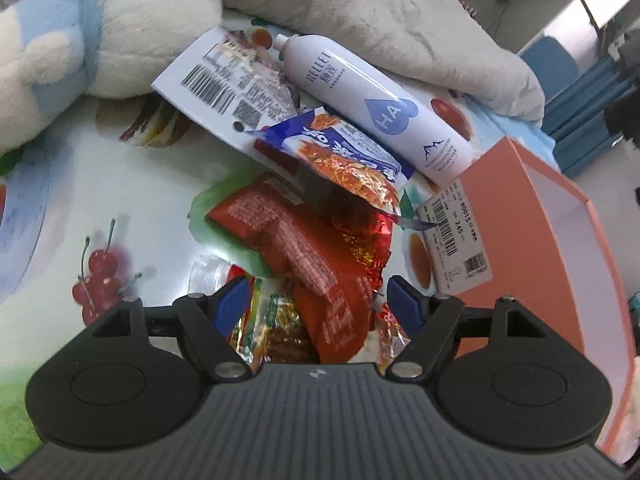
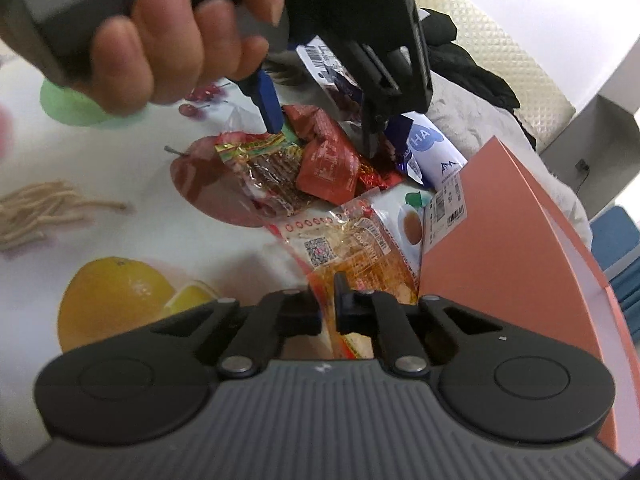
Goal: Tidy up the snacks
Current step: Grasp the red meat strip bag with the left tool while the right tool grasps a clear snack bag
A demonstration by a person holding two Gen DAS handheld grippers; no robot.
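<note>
A heap of snack packets lies on the fruit-print tablecloth [image 1: 120, 184] beside an open orange box [image 1: 540, 240]. My left gripper [image 1: 318, 300] is open, its blue pads [image 1: 232, 300] standing either side of a red packet [image 1: 304, 248] without pressing it. A blue noodle packet [image 1: 352, 148] lies on top behind, and a clear packet of brown strips [image 2: 272, 168] lies under the red one. In the right wrist view a hand [image 2: 160, 40] holds the left gripper [image 2: 324, 140] over the heap. My right gripper [image 2: 328, 300] is shut on an orange snack packet [image 2: 360, 248] next to the box wall [image 2: 500, 240].
A white spray bottle [image 1: 372, 100] lies behind the heap, with a printed white pack [image 1: 224, 76] beside it. A plush toy [image 1: 80, 40] sits at the far left and a white cloth [image 1: 380, 12] at the back. Beige tassels [image 2: 40, 212] lie to the left.
</note>
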